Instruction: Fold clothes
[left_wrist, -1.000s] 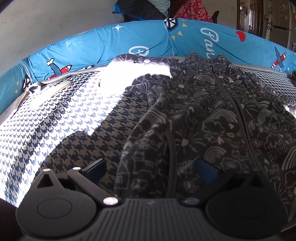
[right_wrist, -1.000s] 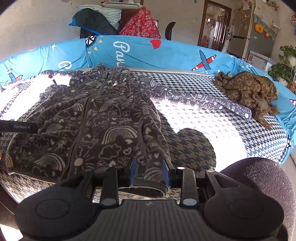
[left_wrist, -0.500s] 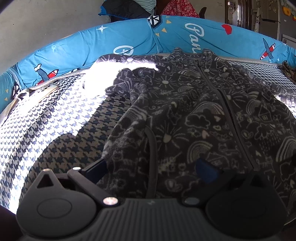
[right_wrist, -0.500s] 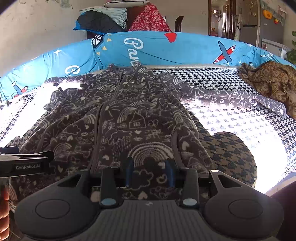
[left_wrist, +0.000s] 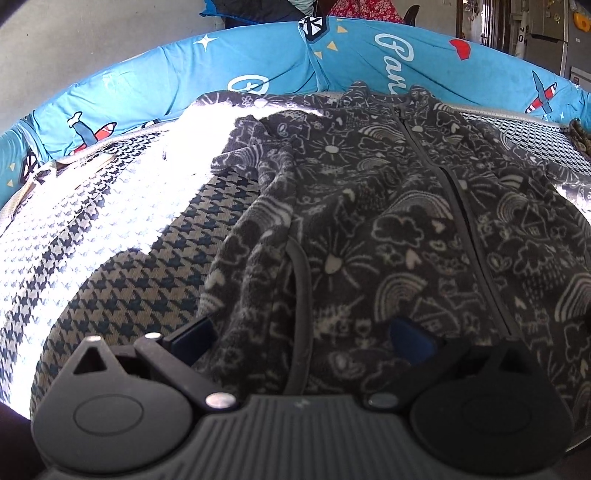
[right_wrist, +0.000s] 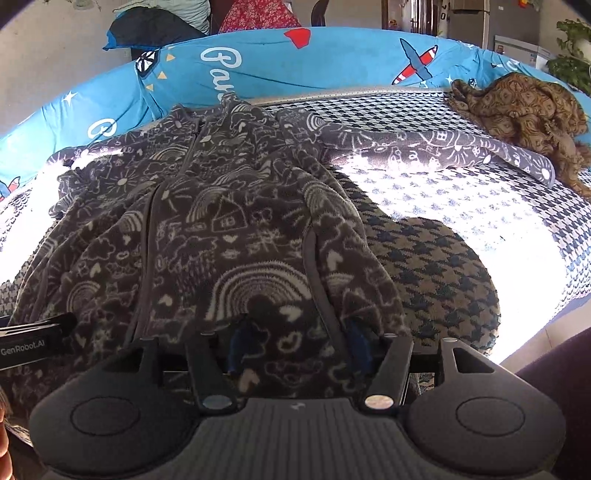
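— Jaws of the right gripper (right_wrist: 297, 341) have just been opening; a second ago they stood narrow at the bottom hem, now the blue pads are clearly apart. The hem of the fleece jacket (right_wrist: 236, 236) lies between them, but I see no pad pressing on it, so I judge it is released.

— And the left gripper (left_wrist: 303, 332)?

— It is wide open over the left side seam of the jacket and holds nothing. It has hardly changed since the earlier pictures.

— Where is the jacket now?

— It lies flat, front side up, zipper closed, on the houndstooth bed cover (right_wrist: 461, 206), collar toward the blue airplane-print bolster (right_wrist: 295, 62). The right sleeve (right_wrist: 443, 147) is stretched out to the side, and its cuff ends just beside a brown patterned garment (right_wrist: 524, 107). The left sleeve (left_wrist: 251, 140) is bunched near the shoulder.

— What does it mean for the folding?

— I think the spreading step is finished. No fold is made yet; the sleeves probably come next.
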